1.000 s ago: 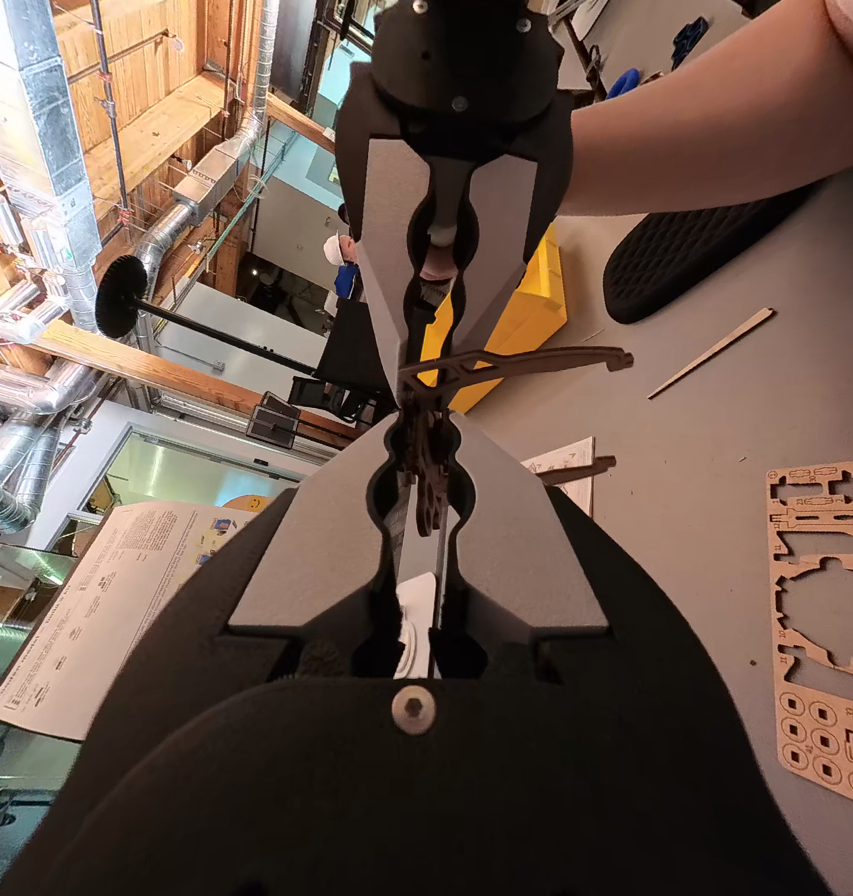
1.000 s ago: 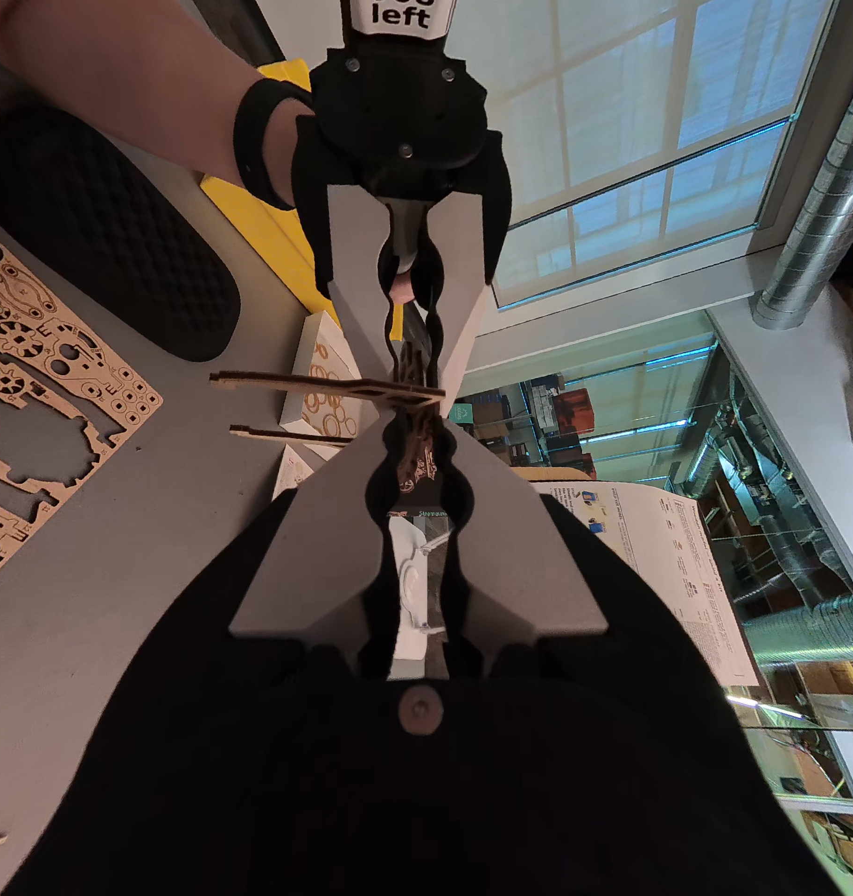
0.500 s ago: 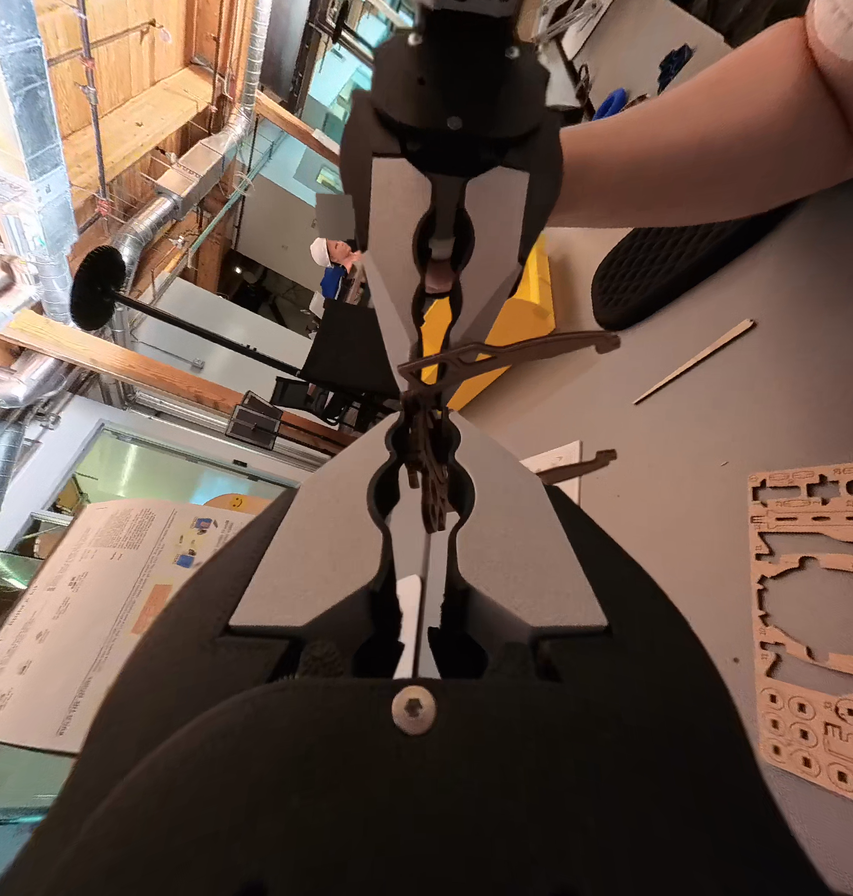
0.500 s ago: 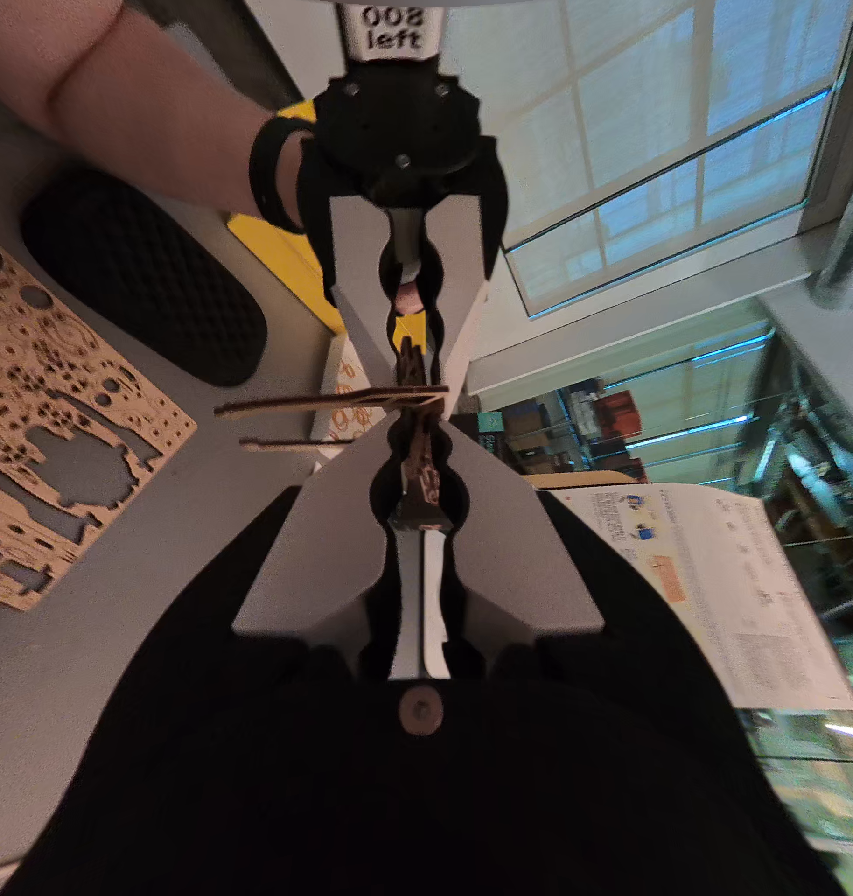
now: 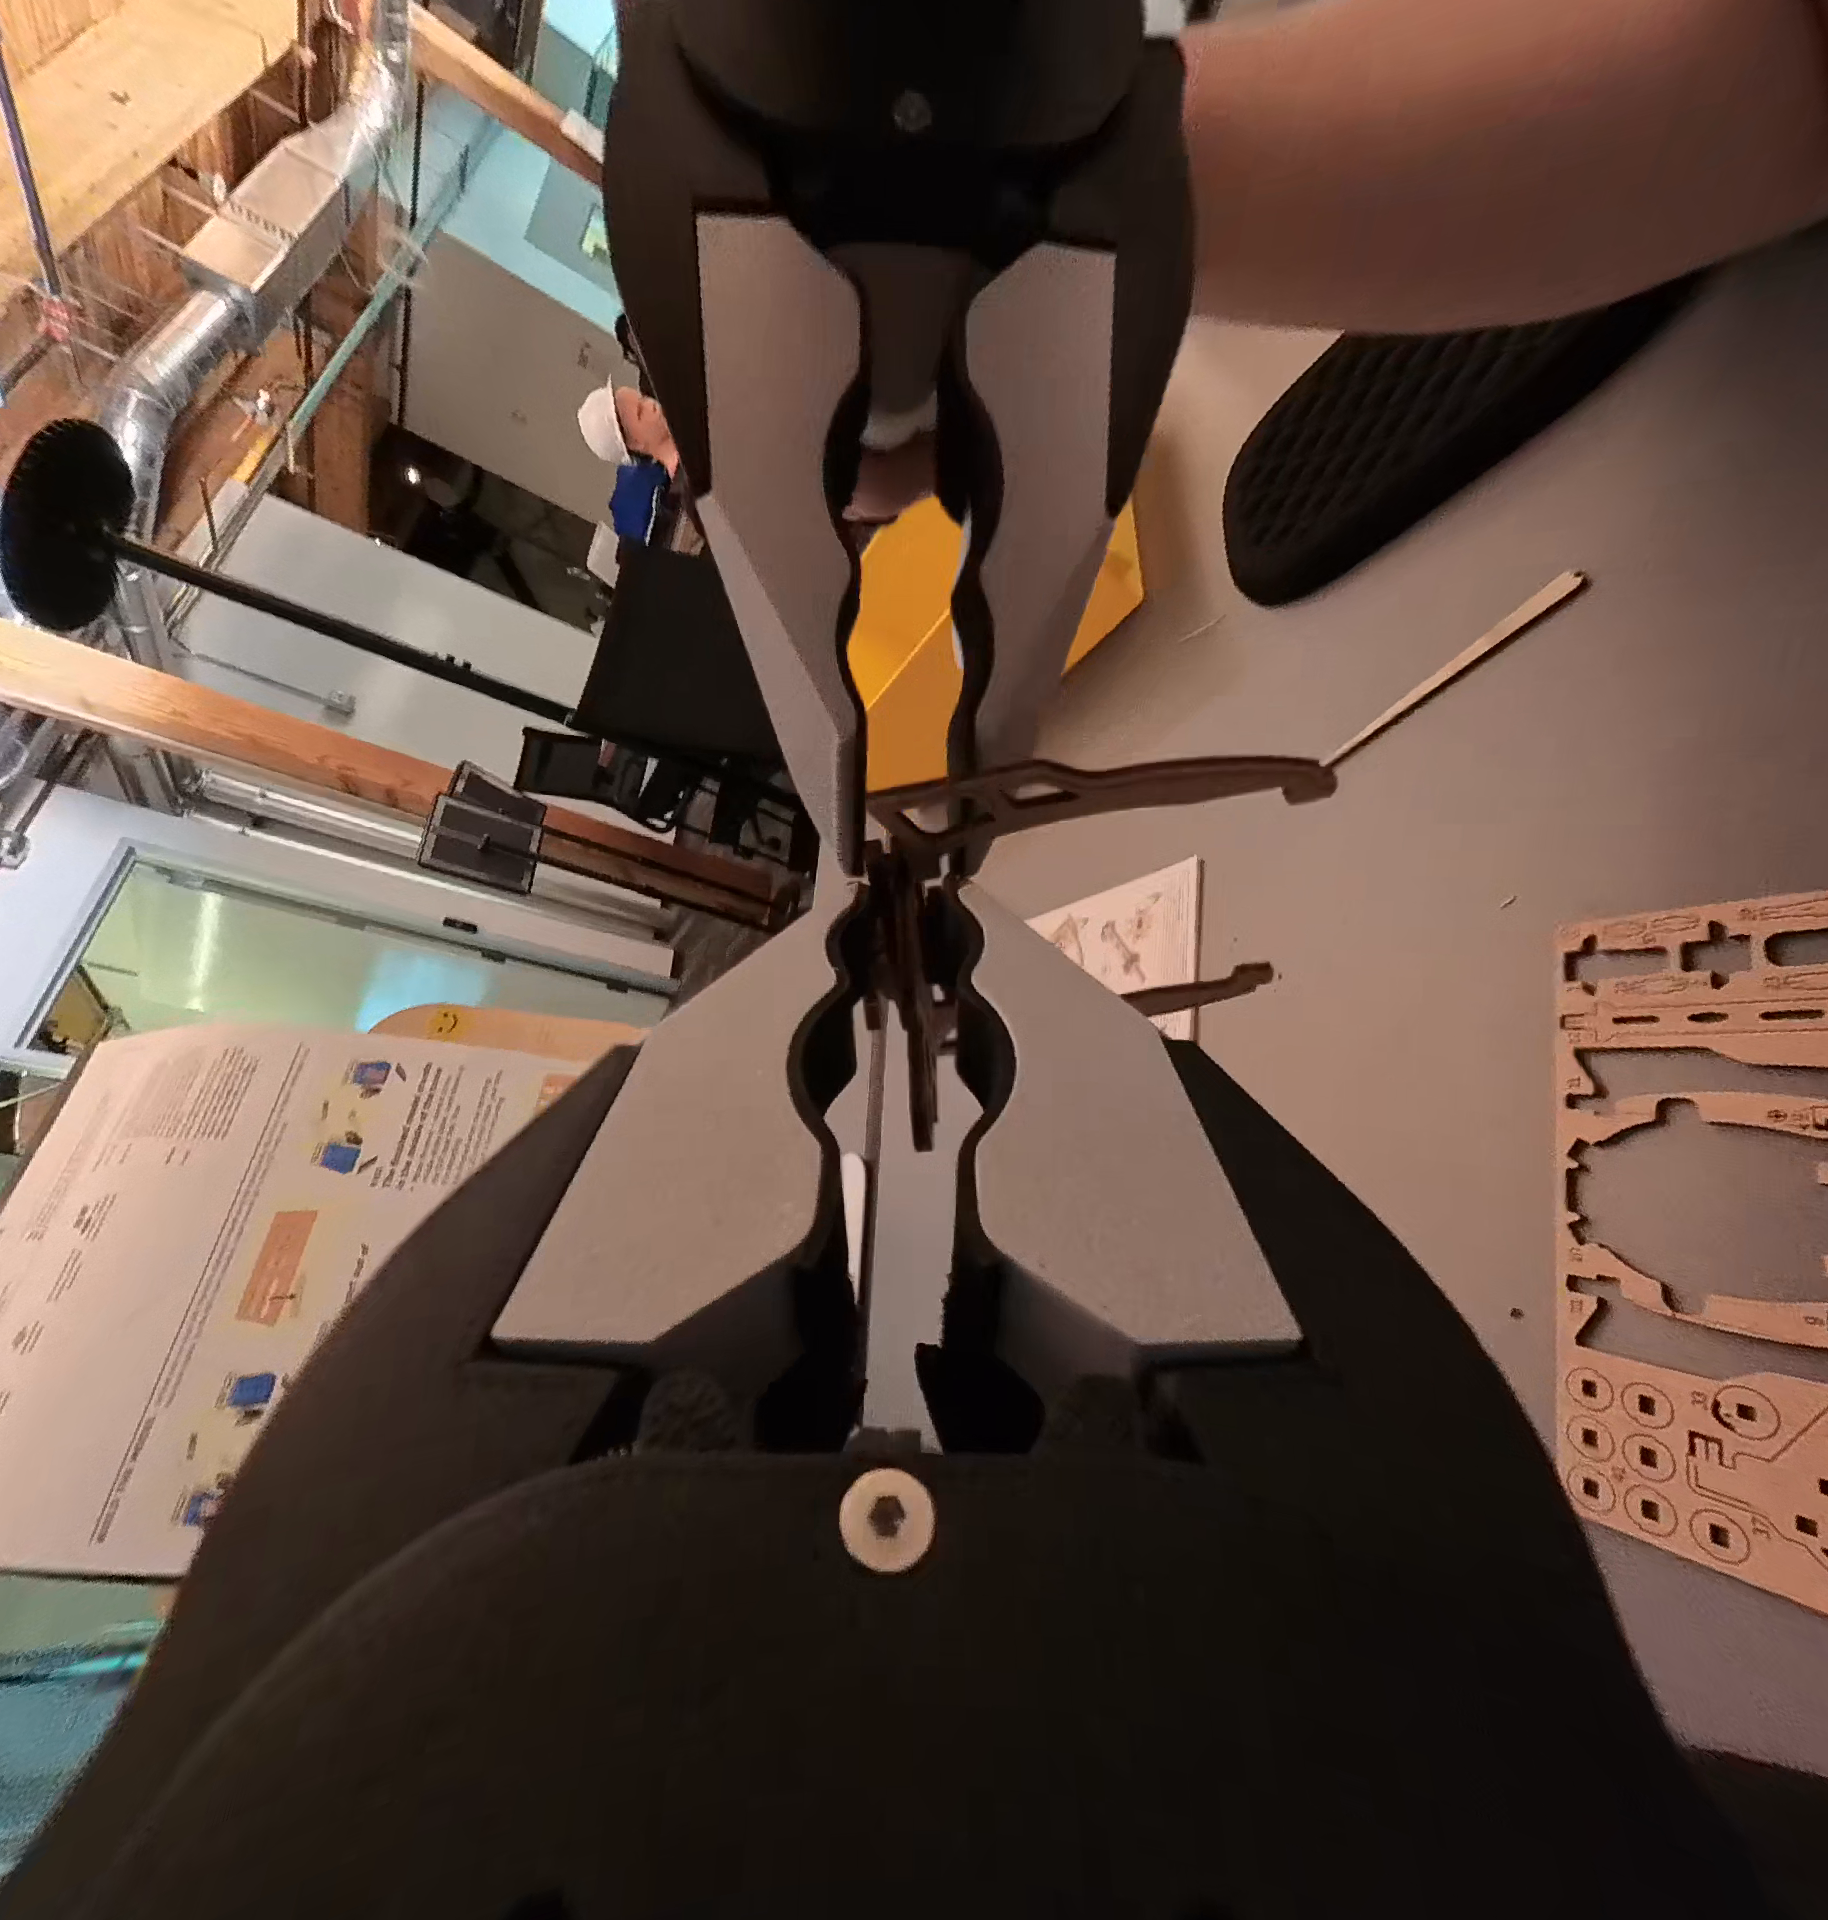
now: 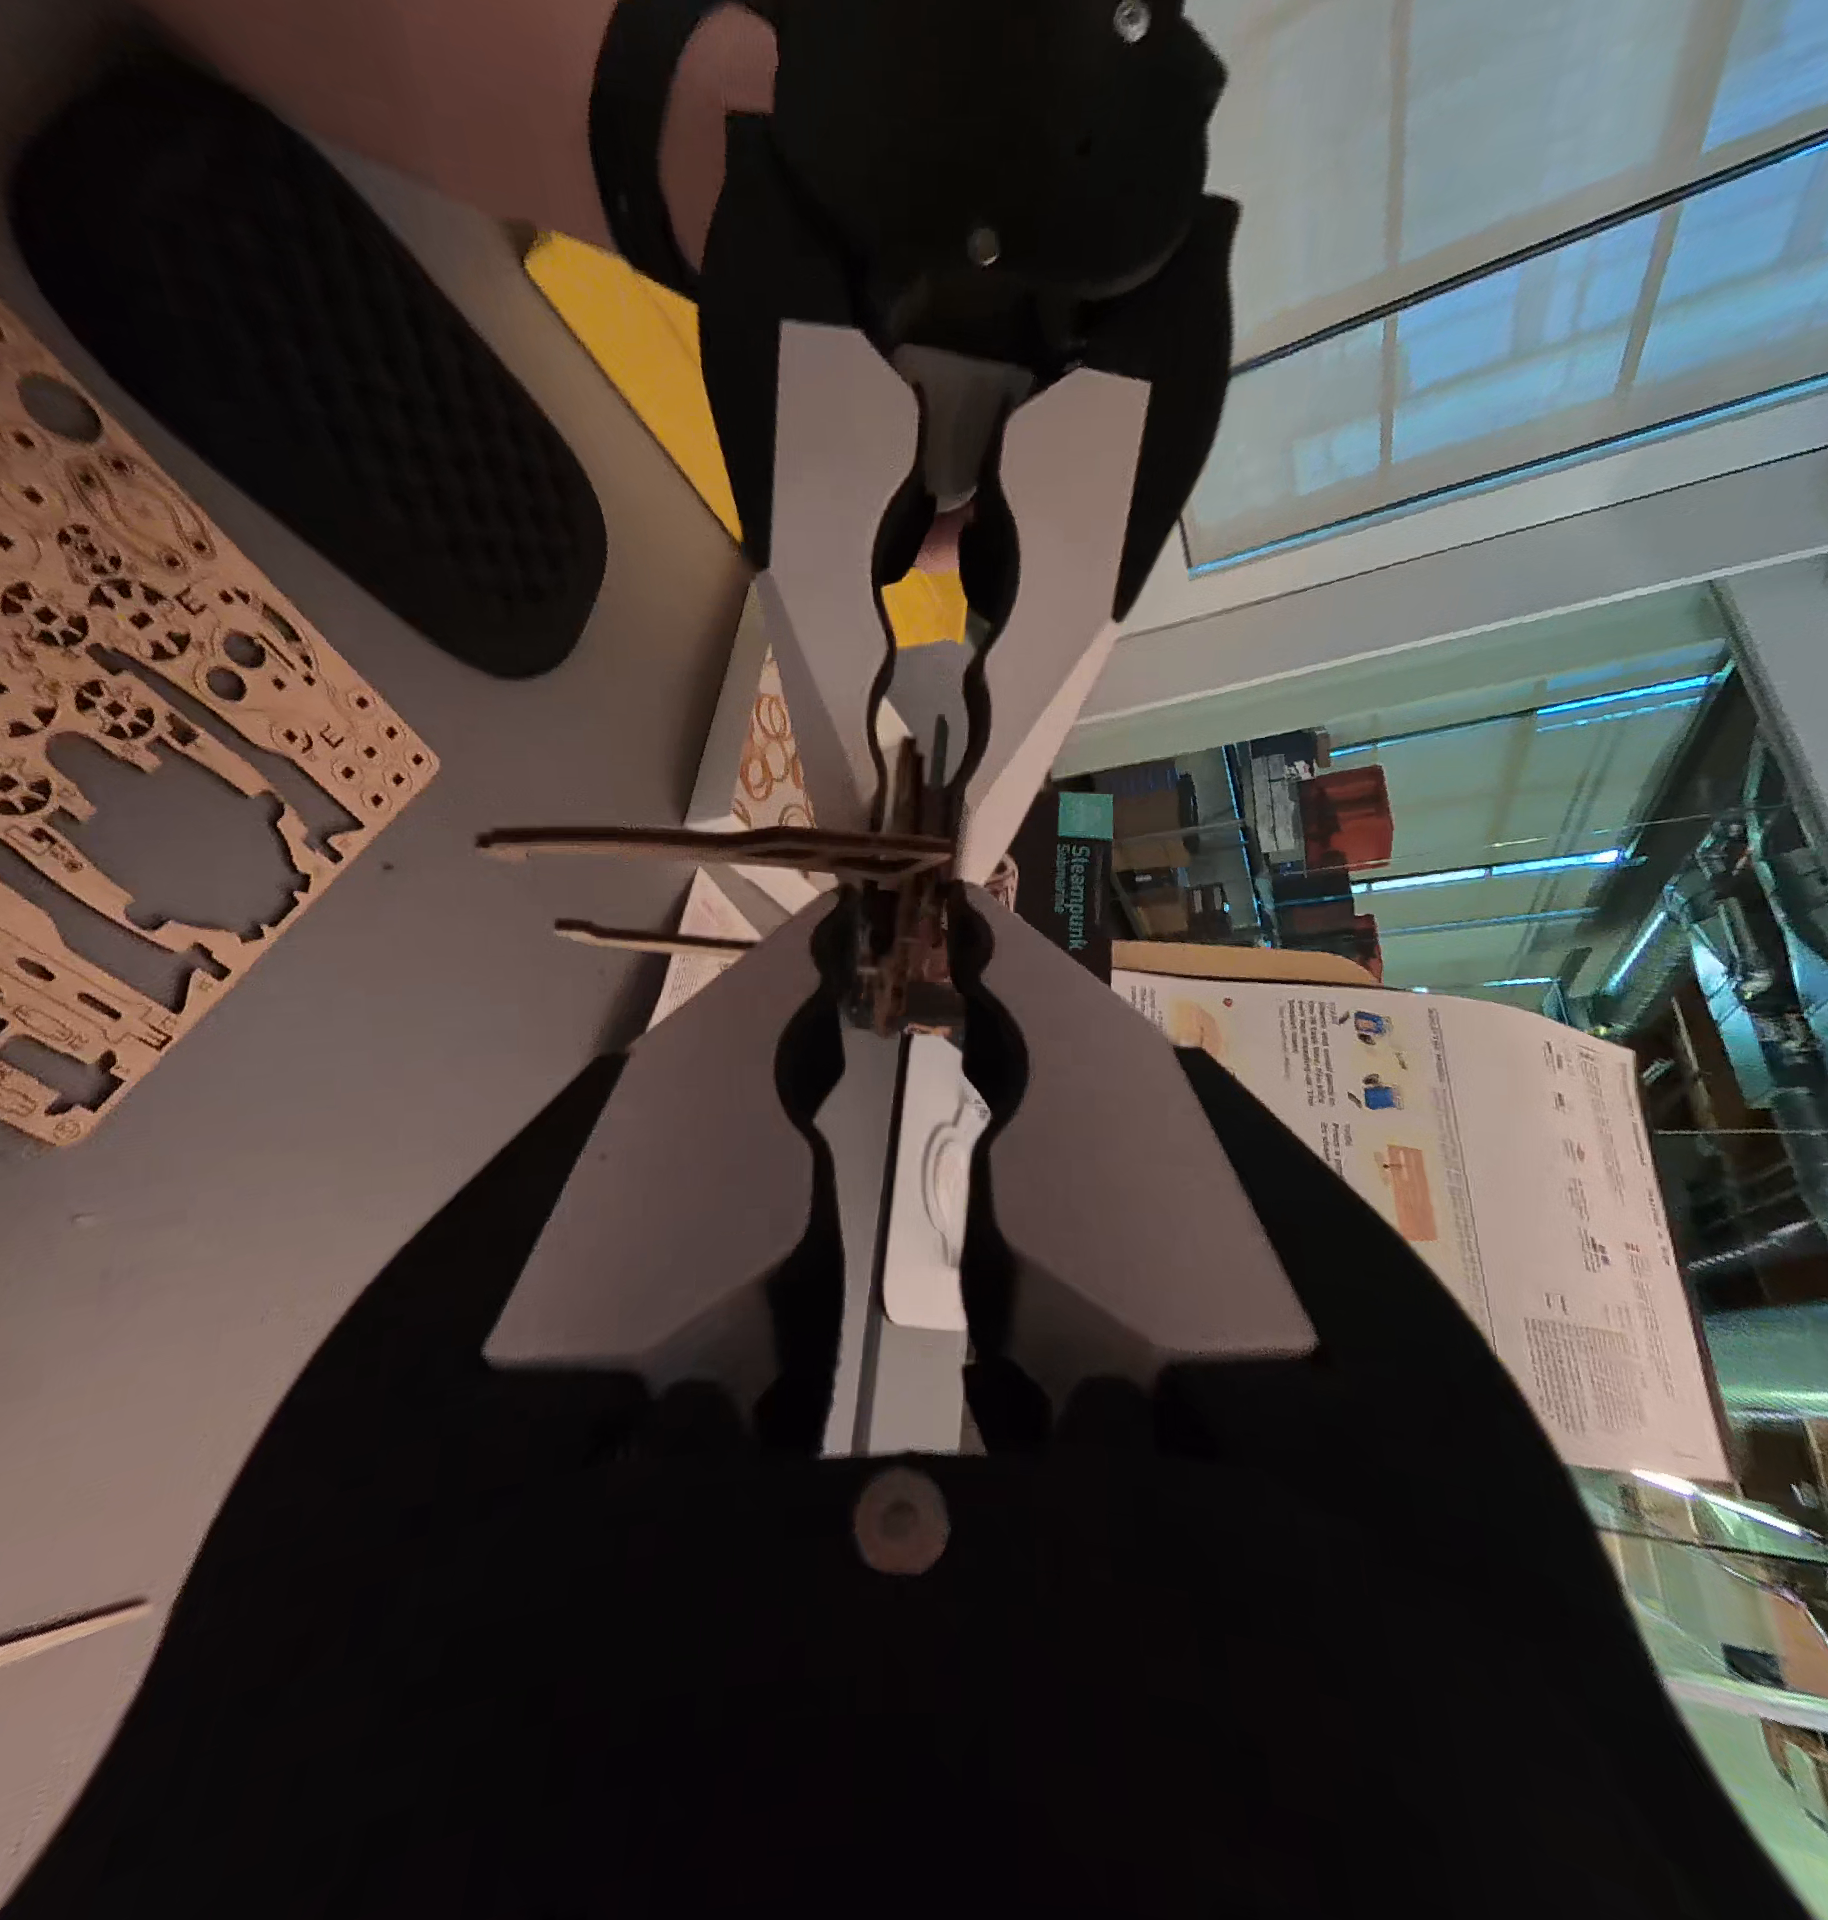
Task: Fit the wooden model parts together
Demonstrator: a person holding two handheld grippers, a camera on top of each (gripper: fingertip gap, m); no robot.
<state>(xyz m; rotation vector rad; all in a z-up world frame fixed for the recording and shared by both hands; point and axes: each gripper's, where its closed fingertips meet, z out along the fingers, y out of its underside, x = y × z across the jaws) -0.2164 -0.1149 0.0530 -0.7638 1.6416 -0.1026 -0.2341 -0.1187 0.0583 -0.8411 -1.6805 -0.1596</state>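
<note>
My left gripper (image 5: 899,896) and my right gripper (image 6: 894,902) meet tip to tip above the grey table (image 5: 1409,1091), each shut on the same small dark wooden model assembly. In the left wrist view a flat wooden part (image 5: 912,1023) sits between my left fingers, and the right gripper (image 5: 905,821) comes down from above. A long wooden arm (image 5: 1097,779) sticks out sideways from the joint, with a second shorter arm (image 5: 1201,982) below it. In the right wrist view the assembly (image 6: 894,982) sits in my right gripper's jaws. The long arm (image 6: 702,847) and the short arm (image 6: 661,940) point left.
Punched-out wooden part sheets lie on the table (image 5: 1720,1247) (image 6: 110,779). A black mesh pad (image 5: 1409,447) (image 6: 297,416), a yellow bin (image 5: 920,623), a thin wooden stick (image 5: 1461,655) and a printed instruction sheet (image 5: 162,1299) (image 6: 1461,1195) lie around. A person's forearm (image 5: 1512,177) holds the right gripper. The tips of both grippers are at nearly the same place.
The two grippers have closed in on each other, so each looms larger in the other's view. Both keep their grip on the wooden assembly.
</note>
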